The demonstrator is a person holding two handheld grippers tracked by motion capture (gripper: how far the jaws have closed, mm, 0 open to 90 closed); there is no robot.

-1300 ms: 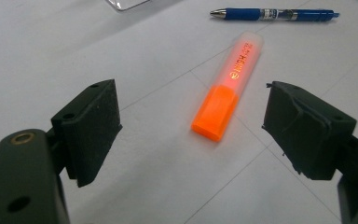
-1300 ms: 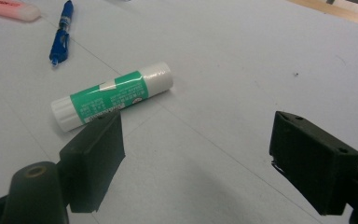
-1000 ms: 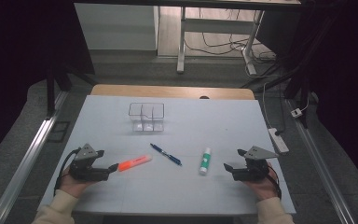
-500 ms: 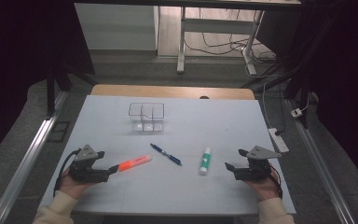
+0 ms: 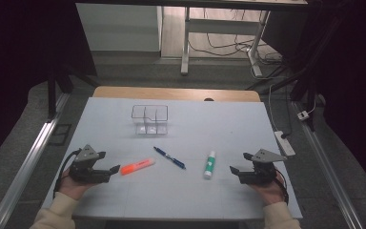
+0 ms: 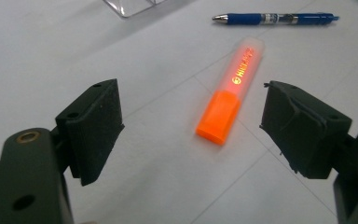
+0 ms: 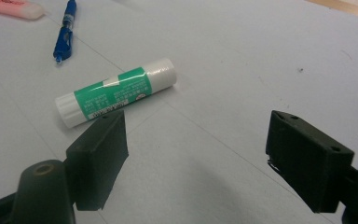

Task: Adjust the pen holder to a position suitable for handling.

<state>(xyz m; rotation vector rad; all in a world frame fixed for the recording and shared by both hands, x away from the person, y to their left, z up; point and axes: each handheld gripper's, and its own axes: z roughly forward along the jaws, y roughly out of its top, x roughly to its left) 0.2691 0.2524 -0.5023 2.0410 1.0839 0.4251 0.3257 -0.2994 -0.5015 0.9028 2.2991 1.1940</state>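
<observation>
left hand-held gripper (image 5: 115, 169) gapes wide at the orange highlighter (image 5: 137, 166) lying lower left of centre on the counter (image 5: 248, 129), right hand-held gripper (image 5: 234, 170) equally wide; a skewed closing could roll that highlighter away.

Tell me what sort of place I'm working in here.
Probably a lab or workshop test bench, not a home: a covered table on a dark floor, loose cables beyond it, a power strip beside it, and stationery laid out by a clear organizer.

Cream sleeves, black grippers (image 5: 116, 169) with grey triangular plates
</observation>
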